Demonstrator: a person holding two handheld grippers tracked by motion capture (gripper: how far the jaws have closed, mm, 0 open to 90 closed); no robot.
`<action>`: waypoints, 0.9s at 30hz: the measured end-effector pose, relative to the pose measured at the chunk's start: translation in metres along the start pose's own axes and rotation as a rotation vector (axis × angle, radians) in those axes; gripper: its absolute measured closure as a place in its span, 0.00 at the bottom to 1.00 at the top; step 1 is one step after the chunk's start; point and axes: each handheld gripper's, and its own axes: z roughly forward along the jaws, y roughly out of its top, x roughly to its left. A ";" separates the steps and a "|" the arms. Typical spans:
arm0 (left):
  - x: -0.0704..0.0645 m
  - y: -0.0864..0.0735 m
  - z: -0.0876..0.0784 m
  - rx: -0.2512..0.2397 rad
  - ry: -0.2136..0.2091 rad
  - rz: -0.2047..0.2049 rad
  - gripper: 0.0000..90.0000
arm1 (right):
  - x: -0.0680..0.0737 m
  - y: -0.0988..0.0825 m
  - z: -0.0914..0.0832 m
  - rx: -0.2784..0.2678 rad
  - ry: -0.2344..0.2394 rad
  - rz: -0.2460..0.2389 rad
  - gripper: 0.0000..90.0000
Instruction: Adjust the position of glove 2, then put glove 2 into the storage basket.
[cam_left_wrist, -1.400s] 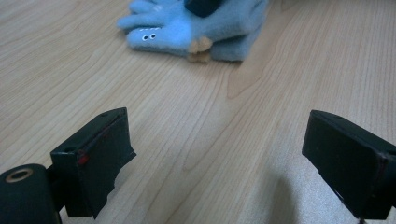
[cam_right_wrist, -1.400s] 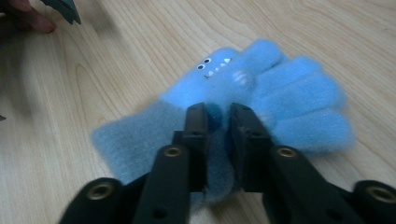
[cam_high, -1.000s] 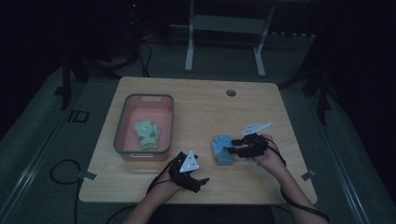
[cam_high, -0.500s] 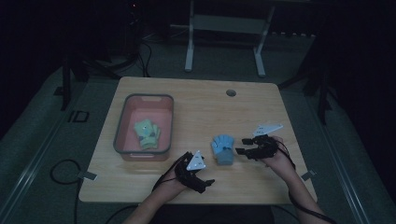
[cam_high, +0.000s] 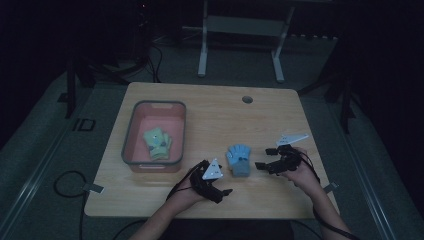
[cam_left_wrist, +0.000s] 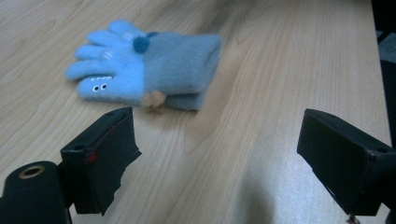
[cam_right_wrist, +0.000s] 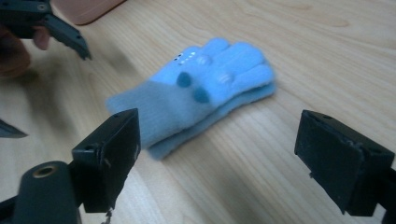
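Note:
A pair of light blue gloves (cam_high: 239, 160) lies stacked flat on the wooden table (cam_high: 225, 115), between my two grippers. My left gripper (cam_high: 224, 181) sits just left of and nearer than the gloves, open, with the gloves (cam_left_wrist: 149, 70) lying beyond its jaws (cam_left_wrist: 219, 140). My right gripper (cam_high: 264, 158) is a short way right of the gloves; its jaws have just been opening and stand wide (cam_right_wrist: 217, 144) with nothing between them, the gloves (cam_right_wrist: 201, 93) just ahead. In the right gripper view the left gripper (cam_right_wrist: 46, 23) appears at top left.
A pink bin (cam_high: 131, 135) stands at the table's left with green gloves (cam_high: 157, 142) inside. A round grommet hole (cam_high: 247, 99) is near the far edge. A white desk frame (cam_high: 240, 25) and cables lie on the floor beyond.
My right gripper has let go of the blue gloves, drawn back to the right and opened wide. The left gripper has shifted slightly toward the gloves.

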 end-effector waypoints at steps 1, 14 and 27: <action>0.000 0.001 0.001 0.001 -0.001 0.008 0.13 | 0.000 0.000 0.000 -0.007 -0.004 -0.001 0.16; -0.001 0.025 0.011 -0.018 -0.013 0.110 0.21 | 0.001 0.015 0.001 -0.032 -0.065 -0.026 0.47; 0.002 0.047 0.028 -0.002 -0.043 0.203 0.21 | -0.005 0.035 0.007 -0.049 -0.056 0.015 0.53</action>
